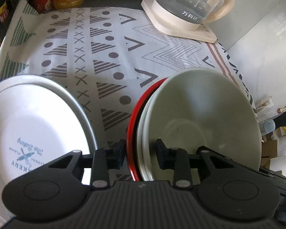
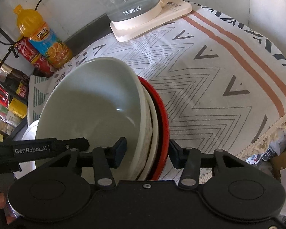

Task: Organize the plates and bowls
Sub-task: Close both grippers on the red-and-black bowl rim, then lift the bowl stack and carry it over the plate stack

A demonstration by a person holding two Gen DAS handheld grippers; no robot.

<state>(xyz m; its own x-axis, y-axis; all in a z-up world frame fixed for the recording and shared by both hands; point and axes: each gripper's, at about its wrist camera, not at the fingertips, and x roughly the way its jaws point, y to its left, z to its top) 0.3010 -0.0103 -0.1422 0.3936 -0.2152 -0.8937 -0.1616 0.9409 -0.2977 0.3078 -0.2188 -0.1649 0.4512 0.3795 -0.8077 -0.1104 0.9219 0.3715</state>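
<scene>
Plate (image 1: 34,126) at far left, cut off by the frame edge, print upside down: "The Baking", "FLAVOR", part of "BAKERY". Between plate and stack, patterned cloth (image 1: 97,57) over the tabletop. Bowl stack (image 1: 190,118) right of centre: green bowl on top, pale rims under it, red bowl lowest, mostly hidden. Left gripper (image 1: 140,151) jaws straddling the stack's near-left rim, contact hard to judge. Right gripper (image 2: 146,150) jaws straddling the opposite rim, likewise unclear. Behind, kettle (image 2: 131,2) reading "万利达", top cut off. Bottle (image 2: 47,42) labels too small to read.
</scene>
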